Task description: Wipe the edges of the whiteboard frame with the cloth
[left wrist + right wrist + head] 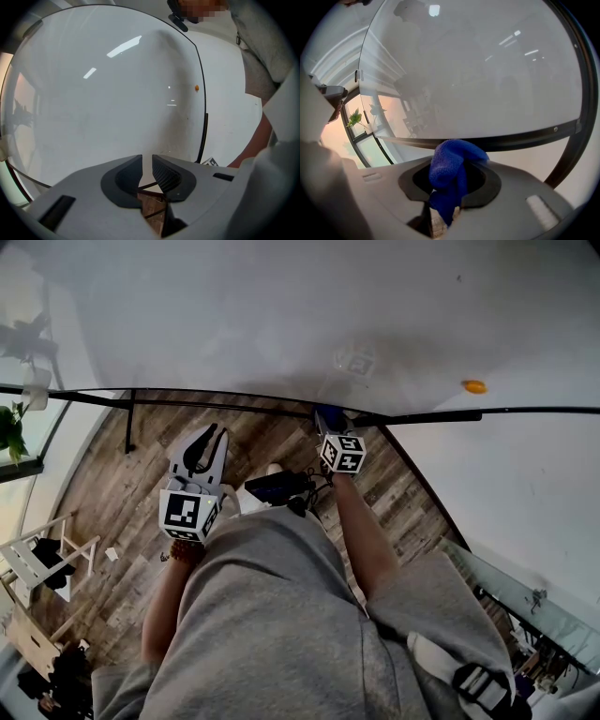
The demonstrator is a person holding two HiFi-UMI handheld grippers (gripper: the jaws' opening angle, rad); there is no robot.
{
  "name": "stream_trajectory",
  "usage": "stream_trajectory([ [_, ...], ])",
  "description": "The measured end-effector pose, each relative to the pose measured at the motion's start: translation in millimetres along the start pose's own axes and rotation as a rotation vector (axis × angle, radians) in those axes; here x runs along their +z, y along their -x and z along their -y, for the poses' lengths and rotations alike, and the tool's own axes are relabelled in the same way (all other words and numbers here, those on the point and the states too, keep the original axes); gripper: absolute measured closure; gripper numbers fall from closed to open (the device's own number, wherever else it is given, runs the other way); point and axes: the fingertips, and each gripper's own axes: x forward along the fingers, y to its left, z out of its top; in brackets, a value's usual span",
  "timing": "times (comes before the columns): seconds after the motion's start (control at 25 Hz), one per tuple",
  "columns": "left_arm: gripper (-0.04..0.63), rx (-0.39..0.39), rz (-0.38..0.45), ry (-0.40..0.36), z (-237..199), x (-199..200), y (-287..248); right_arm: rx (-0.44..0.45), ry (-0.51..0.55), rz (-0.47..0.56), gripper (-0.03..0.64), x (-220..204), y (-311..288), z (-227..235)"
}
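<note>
At the left, the left gripper [204, 442] hung below the whiteboard [281, 315], over the wooden floor [112, 484]. Its jaws were drawn almost together with only a slit between them, gripping nothing and apart from the board. The dark frame [234, 407] ran along the whiteboard's bottom edge. Towards the middle of that edge the right gripper [330, 423] was clenched on a bunched blue cloth [327, 414], whose folds bulged out past the jaw tips. The cloth sat at the frame's lower edge and seemed to touch it, though the angle was too steep to be sure. Farther right, above the frame, a small orange thing [474, 386], perhaps a magnet, clung to the board face. The likeliest trouble was the cloth. Pinched by one fold only, it could drag loose if pressed hard along the rail. The rail is also narrow, so a small tilt could send the wad onto the board face or off below. A long sweep rightward might also knock the orange piece.
</note>
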Motion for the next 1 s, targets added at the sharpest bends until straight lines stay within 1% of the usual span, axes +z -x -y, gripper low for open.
stream_trajectory([
  [0.44,0.525,0.014,-0.004,0.005,-25.5,1.9,4.9,0.019,-0.006,-0.011,0.489,-0.1,-14.4,-24.9],
  [1.0,0.525,0.031,-0.005,0.03,-58.6,-3.4,14.2,0.038,0.0,-0.043,0.489,-4.9,-31.3,-51.3],
])
